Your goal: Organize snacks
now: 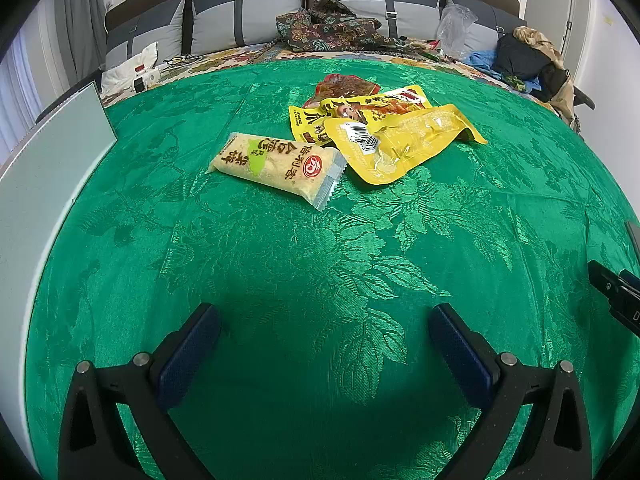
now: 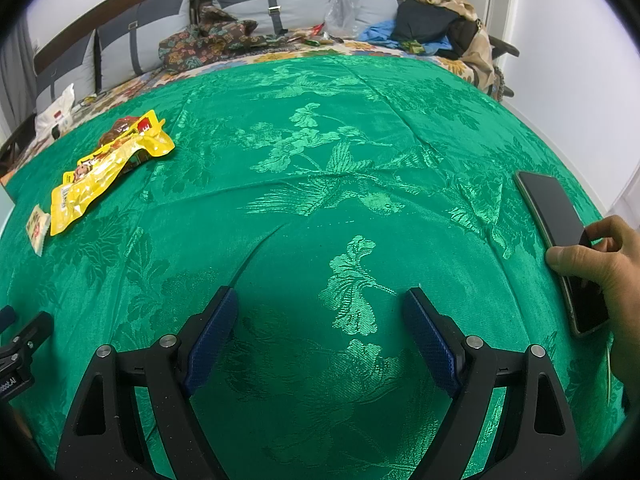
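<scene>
Left gripper (image 1: 324,328) released, blue-padded fingers spread wide over bare green floral damask cloth (image 1: 320,240) covering the tabletop; nothing between them. Straight ahead, well apart: pale yellow crinkle-edged snack packet (image 1: 276,162) with brown Chinese characters and a round red logo, lying flat. Just beyond and right of it, a heap of glossy yellow plastic snack pouches (image 1: 400,136), barcode label showing on the top one, a red-brown pouch (image 1: 346,86) at the far end. Grey-white flat panel (image 1: 44,168) along the left edge. Right gripper (image 2: 320,316) likewise released, wide open cloth ahead. Far right, at the edge, a person's hand (image 2: 600,256) touches a black smartphone (image 2: 560,224).
</scene>
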### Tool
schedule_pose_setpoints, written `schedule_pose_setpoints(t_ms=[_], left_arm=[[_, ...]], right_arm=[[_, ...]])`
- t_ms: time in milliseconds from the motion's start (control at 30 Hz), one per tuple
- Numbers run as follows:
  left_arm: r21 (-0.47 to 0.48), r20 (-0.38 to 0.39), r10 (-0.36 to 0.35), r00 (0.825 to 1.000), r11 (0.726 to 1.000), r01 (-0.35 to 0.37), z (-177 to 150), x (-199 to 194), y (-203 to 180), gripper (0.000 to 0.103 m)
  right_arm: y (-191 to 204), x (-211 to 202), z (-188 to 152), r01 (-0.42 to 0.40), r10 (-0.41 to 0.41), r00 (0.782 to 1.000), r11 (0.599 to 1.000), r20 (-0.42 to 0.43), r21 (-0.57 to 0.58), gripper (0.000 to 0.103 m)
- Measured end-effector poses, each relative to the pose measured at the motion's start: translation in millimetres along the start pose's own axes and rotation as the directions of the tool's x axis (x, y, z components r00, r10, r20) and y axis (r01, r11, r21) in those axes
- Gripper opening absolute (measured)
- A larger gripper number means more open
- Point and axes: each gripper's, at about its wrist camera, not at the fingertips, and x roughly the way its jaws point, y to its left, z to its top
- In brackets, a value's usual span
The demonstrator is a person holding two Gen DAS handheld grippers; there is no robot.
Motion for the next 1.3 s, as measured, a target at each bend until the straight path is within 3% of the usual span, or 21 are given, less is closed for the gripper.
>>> schedule_pose_setpoints(t_ms=[867,1000,1067,1133,1200,1300], left_arm=[[0.008,-0.003,-0.006,1.0,1.0,0.006,0.1,0.5,0.4,0.103],[0.136,-0.115,-0.079,0.99,0.986,0.095,12.7,5.5,3.0,0.103],[0.176,-0.143,-0.075,0.987,0.979,0.1,30.5,9.2,10.2,0.103],[0.126,-0.135,-0.063,0.989,0.989,0.08,53.7,10.3,22.2,0.103],[-0.03,-0.115,-0.063,0.991,0.998,0.06,83.8,13.3,40.6,0.103],[-0.283,-0.084,-0.057,0.995,0.958,0.031,115.3,25.5,60.6,0.103]], right_arm=[[-1.5,-0.5,-1.6,0.001,-0.001,1.0,1.0,0.0,0.002,0.088],[-1.0,-0.4,-1.6,0.002,-0.002,1.0,1.0,-0.001,0.0,0.088],[-1.6,-0.4,-1.8,0.002,-0.002,1.0,1.0,-0.001,0.002,0.088],[-1.5,-0.3,-1.8,0.002,-0.002,1.0,1.0,-0.001,0.001,0.088],[-1.0,-0.3,-1.9,0.002,-0.002,1.0,1.0,-0.001,0.001,0.088],[-1.5,-0.4,-1.7,0.002,-0.002,1.0,1.0,-0.001,0.001,0.088]])
